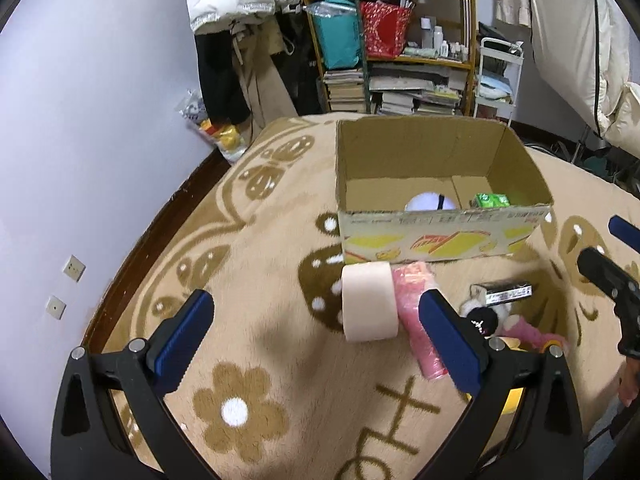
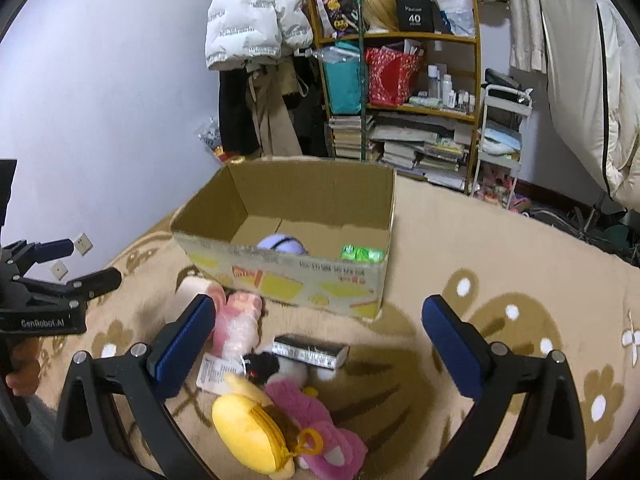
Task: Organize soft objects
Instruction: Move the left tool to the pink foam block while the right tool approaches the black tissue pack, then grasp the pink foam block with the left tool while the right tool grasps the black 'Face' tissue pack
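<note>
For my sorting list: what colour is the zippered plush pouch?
Yellow pouch, clearest in the right wrist view.

Both wrist views look forward and down over the blanket (image 1: 280,320), near it. The left view sits left of the box (image 1: 440,236), the right view right; both share it.

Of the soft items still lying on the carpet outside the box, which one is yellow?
The round yellow plush pouch with an orange zipper ring, nearest the right gripper. The pink plush toy beside it and the pink wrapped plush are pink.
</note>
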Demonstrator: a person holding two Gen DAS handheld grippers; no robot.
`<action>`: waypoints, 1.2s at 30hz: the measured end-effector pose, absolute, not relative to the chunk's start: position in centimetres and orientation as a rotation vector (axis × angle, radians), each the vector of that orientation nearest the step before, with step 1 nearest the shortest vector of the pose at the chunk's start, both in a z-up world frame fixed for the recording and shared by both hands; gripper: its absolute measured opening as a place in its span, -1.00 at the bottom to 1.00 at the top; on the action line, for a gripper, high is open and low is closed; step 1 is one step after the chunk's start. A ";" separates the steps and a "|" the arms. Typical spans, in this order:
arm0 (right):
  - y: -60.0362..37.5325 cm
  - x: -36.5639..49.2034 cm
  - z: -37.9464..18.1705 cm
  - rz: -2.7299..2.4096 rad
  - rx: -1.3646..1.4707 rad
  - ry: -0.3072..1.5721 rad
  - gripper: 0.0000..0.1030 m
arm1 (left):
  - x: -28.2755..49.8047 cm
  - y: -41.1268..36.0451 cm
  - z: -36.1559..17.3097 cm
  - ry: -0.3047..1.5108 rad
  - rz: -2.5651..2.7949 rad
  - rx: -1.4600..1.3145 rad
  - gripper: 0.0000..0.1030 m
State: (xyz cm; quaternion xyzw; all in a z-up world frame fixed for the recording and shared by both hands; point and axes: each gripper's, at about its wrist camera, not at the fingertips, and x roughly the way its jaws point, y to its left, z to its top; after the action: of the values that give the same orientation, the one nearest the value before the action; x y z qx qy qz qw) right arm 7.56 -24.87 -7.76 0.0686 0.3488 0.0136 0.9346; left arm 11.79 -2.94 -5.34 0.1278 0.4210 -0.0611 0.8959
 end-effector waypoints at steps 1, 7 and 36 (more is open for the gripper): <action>-24.8 7.6 -8.1 0.027 0.138 0.722 1.00 | 11.9 -2.9 -5.6 0.878 -0.126 0.262 0.97; -24.2 8.0 -10.4 0.039 0.132 0.776 1.00 | 13.4 -2.7 -7.1 0.920 -0.123 0.232 0.97; -24.9 13.9 -18.8 0.087 0.259 1.031 1.00 | 18.7 -5.3 -16.2 1.149 -0.169 0.274 0.97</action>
State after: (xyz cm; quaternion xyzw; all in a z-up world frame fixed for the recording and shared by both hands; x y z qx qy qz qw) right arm 13.86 -24.94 -18.77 0.1233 0.4916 0.0413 0.8611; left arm 18.66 -5.32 -16.22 0.1292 0.5408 -0.0797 0.8273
